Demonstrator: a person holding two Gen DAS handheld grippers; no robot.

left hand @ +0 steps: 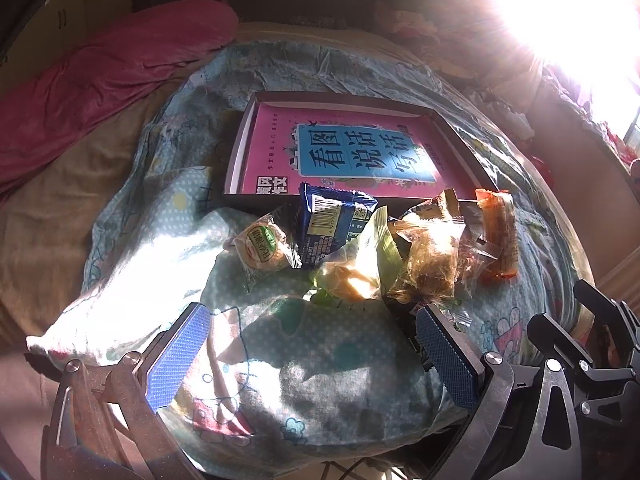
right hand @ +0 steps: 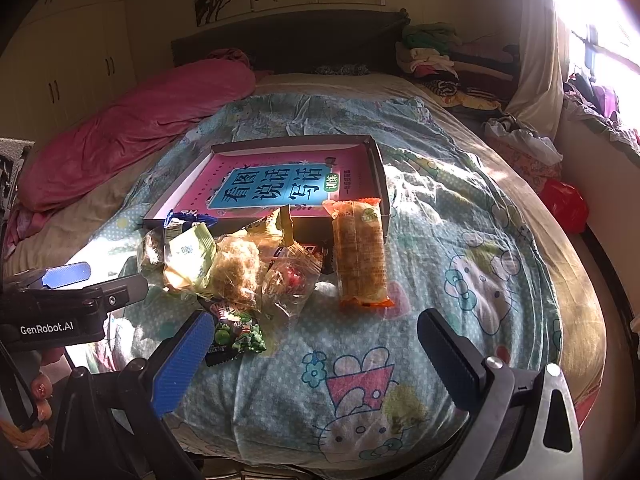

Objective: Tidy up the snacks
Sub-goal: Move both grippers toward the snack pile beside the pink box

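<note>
We cannot see the upper right of the left wrist view, where white window glare point(left hand: 568, 4) washes out everything behind it, and the same glare bleaches the pale fold of the cartoon-print blue quilt point(left hand: 132, 264) so its pattern is lost. The dark blue foil snack packet point(right hand: 185, 217) shows only a corner in the right wrist view, hidden behind the pale green wrapped pastry point(right hand: 188, 258), and its print is too small to read. The small black-and-green candy bag point(right hand: 236, 334) is partly covered by the right gripper's blue-padded finger point(right hand: 182, 364).

Pink book point(right hand: 276, 184), cartoon-cat blue quilt point(right hand: 460, 264), perhaps orange-ended snack packet point(right hand: 362, 256).
</note>
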